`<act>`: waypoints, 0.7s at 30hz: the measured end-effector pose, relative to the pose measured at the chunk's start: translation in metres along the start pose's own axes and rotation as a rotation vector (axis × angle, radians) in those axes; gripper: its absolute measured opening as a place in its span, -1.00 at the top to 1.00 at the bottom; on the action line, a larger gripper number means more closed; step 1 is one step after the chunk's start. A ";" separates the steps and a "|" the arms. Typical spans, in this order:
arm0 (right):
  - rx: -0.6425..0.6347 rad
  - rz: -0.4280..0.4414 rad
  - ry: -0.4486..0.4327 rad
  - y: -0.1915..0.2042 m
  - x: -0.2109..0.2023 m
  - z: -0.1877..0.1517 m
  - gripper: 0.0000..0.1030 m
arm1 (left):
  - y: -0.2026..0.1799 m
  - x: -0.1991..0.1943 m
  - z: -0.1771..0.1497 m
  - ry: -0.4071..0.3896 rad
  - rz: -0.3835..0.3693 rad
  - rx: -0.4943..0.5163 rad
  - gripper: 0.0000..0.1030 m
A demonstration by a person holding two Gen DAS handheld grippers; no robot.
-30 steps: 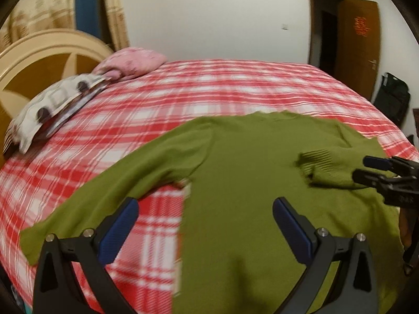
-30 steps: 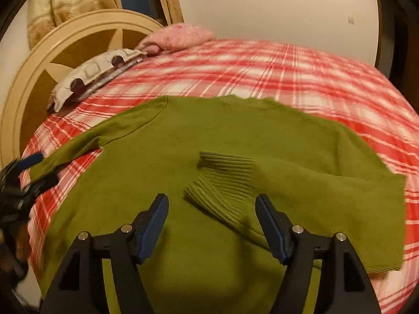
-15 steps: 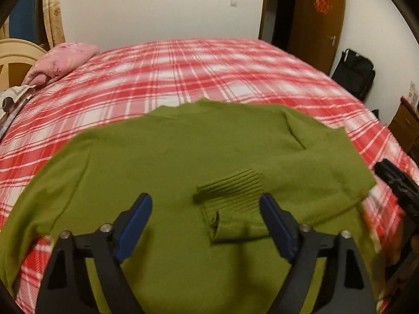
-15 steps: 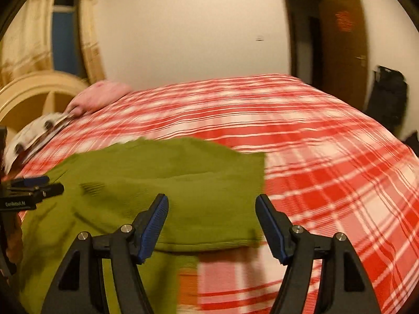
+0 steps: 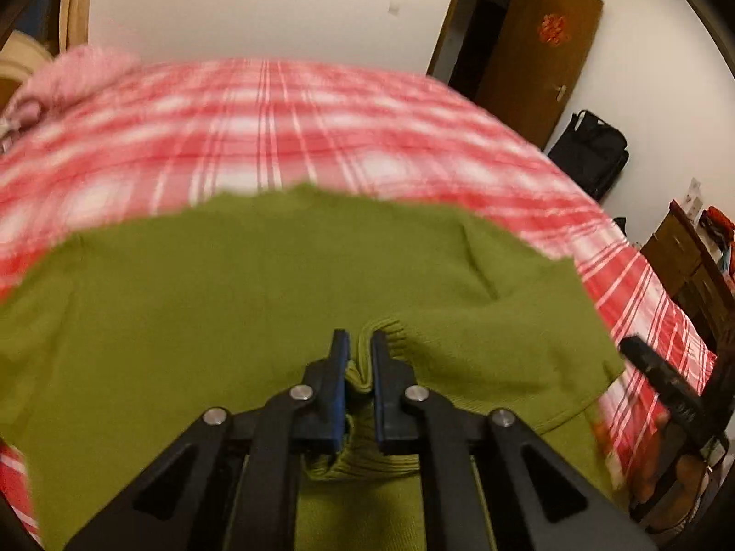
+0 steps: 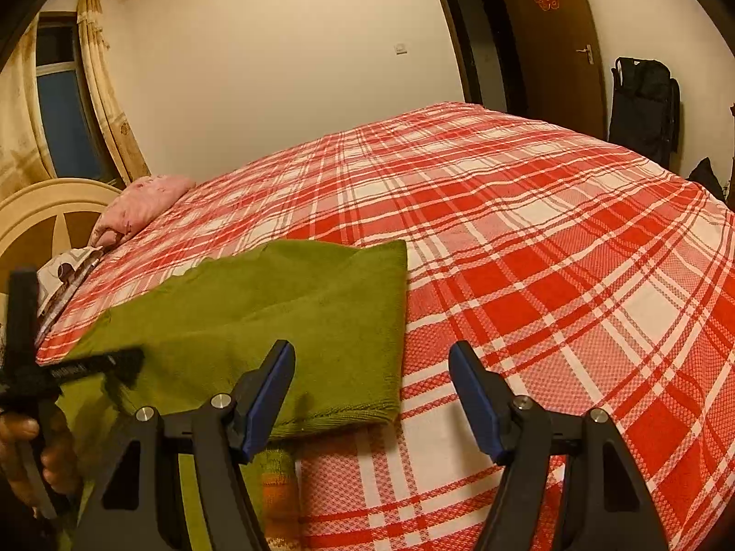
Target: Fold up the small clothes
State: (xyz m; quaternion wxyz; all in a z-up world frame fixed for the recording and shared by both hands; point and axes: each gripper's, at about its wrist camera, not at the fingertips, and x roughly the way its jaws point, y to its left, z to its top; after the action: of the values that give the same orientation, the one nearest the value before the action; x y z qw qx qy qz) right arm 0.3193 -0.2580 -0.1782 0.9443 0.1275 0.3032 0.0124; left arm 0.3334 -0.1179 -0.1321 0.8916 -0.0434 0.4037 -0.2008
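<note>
One sleeve of the green sweater [image 5: 239,303] lies folded across its body; the left gripper [image 5: 357,381] pinches the ribbed cuff [image 5: 390,344], the right gripper [image 6: 372,395] spread, the remaining folds undone.

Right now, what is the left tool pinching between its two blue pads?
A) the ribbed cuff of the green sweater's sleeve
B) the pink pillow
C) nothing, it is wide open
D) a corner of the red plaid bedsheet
A: in the left wrist view the left tool has its pads closed on the ribbed cuff of the green sweater, with knit bunched between them, while the right tool stands open over the bed.
</note>
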 end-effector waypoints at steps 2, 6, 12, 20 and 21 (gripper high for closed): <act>0.007 -0.003 -0.002 -0.002 0.000 -0.001 -0.37 | 0.002 -0.012 0.009 -0.029 0.000 -0.007 0.82; -0.003 -0.008 -0.005 -0.001 0.000 -0.002 -0.37 | 0.017 -0.037 0.027 -0.078 0.030 -0.018 0.82; -0.049 -0.008 -0.001 0.008 0.001 -0.004 -0.39 | 0.058 -0.047 0.034 -0.088 0.106 -0.070 0.82; -0.074 -0.010 0.043 0.013 0.009 -0.006 -0.41 | 0.099 -0.039 0.022 -0.040 0.190 -0.128 0.82; -0.075 -0.009 0.052 0.013 0.011 -0.006 -0.41 | 0.102 -0.037 0.020 -0.040 0.196 -0.129 0.82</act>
State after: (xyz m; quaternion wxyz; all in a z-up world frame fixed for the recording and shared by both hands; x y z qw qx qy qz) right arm 0.3254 -0.2426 -0.1859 0.9403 0.0902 0.3274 0.0227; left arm 0.3592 -0.0118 -0.1167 0.9101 -0.0651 0.4002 -0.0855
